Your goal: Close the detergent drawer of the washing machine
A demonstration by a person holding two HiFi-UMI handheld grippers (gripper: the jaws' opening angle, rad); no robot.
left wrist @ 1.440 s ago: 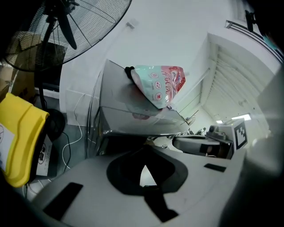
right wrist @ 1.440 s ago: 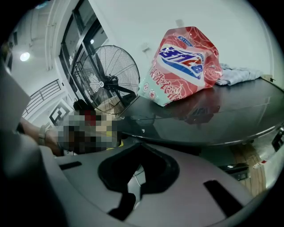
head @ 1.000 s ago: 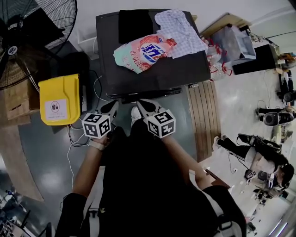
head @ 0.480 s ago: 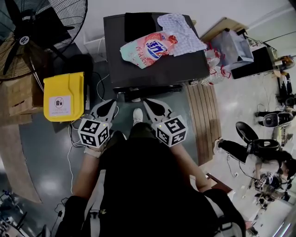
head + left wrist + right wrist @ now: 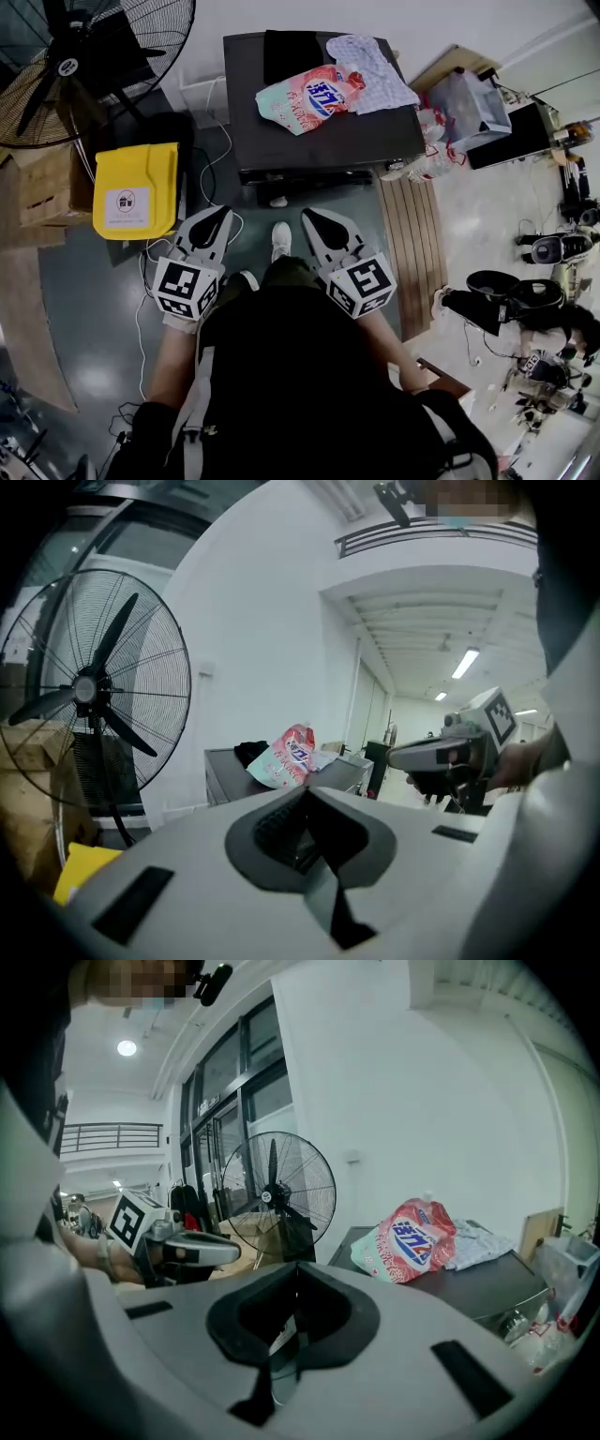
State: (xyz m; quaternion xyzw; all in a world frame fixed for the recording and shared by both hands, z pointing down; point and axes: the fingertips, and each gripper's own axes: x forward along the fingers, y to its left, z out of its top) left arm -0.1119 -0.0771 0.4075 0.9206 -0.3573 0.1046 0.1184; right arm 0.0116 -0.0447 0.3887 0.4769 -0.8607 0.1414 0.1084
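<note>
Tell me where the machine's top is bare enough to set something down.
The front half of the dark machine top is bare, in front of the detergent pouch. A narrow strip runs along its left edge. The back is crowded: black cloth, pouch, checked cloth.

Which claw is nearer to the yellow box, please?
Left. The left claw hangs just right of the yellow box in the head view; the right claw is farther off, beyond the left one.

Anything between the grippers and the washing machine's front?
Nothing visible: the left gripper and right gripper, both shut, face the washing machine across the floor. The detergent bag and cloth lie on top.
</note>
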